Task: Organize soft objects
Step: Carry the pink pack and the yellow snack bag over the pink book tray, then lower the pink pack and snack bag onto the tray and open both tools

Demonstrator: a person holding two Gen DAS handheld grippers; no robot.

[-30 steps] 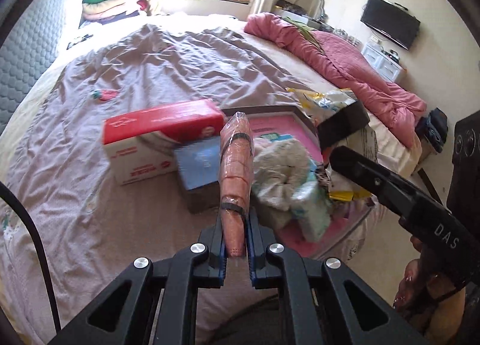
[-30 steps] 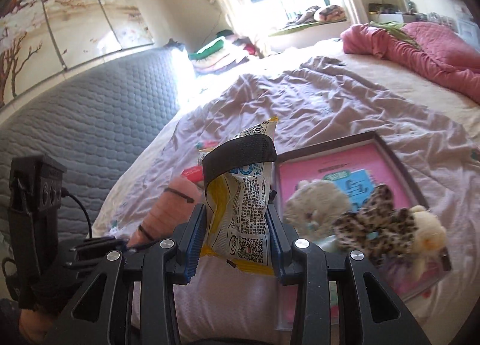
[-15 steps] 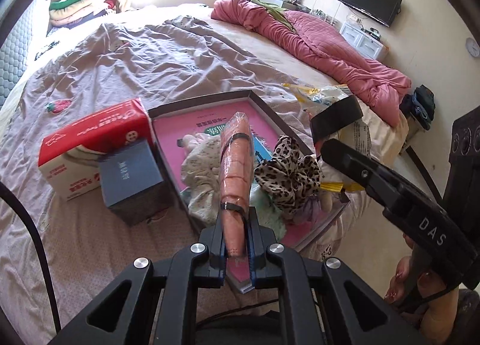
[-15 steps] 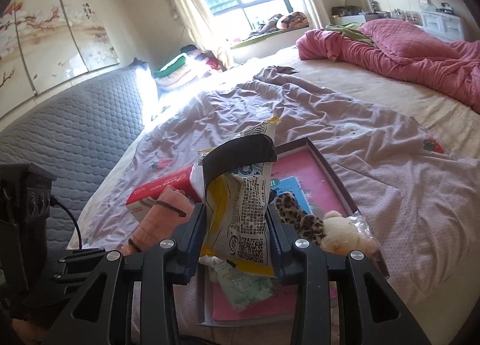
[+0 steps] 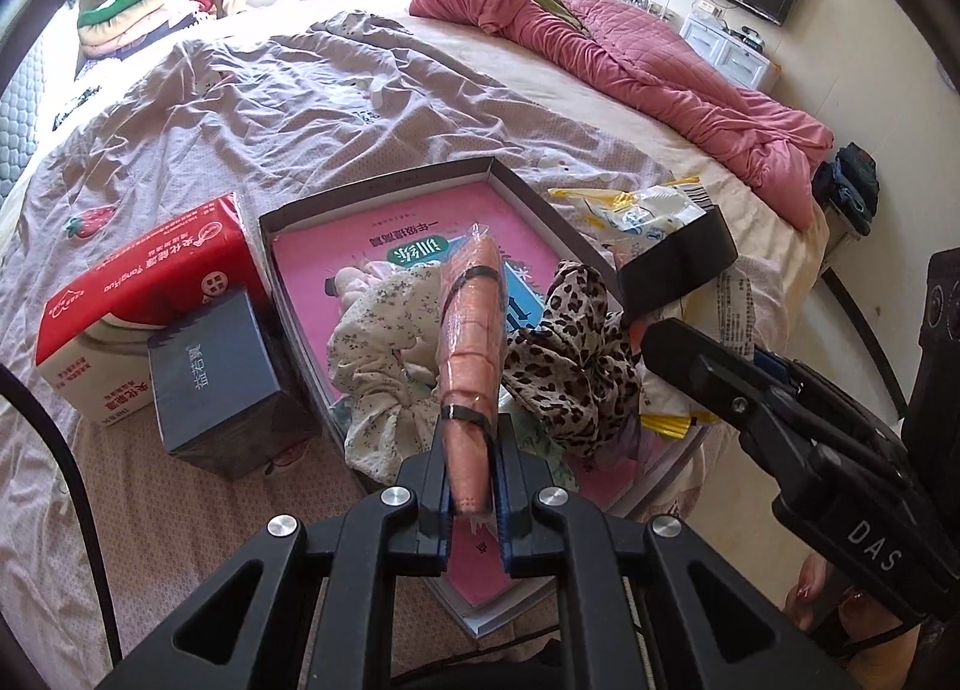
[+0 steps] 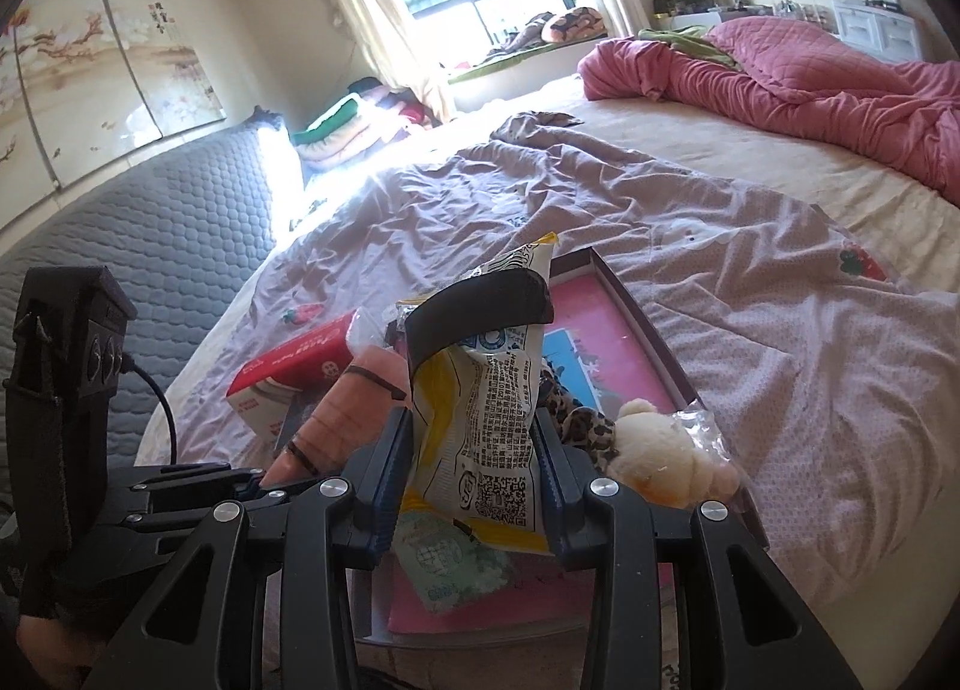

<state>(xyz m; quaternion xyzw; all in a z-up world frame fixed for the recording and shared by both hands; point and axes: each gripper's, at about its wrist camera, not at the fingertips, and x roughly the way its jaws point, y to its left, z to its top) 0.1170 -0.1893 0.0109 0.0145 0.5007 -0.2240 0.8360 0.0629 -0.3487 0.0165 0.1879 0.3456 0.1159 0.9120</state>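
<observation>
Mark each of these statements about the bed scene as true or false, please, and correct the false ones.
1. The left tongs are shut on a peach wrapped roll. True.
2. The right tongs are open and hold nothing. False: they are shut on a yellow-and-white snack packet.
3. The red tissue pack lies inside the pink-bottomed tray. False: it lies on the bedsheet beside the tray.
4. A leopard-print scrunchie lies in the tray. True.
5. The dark blue box stands on the pink quilt. False: it stands by the tissue pack, far from the quilt.
</observation>
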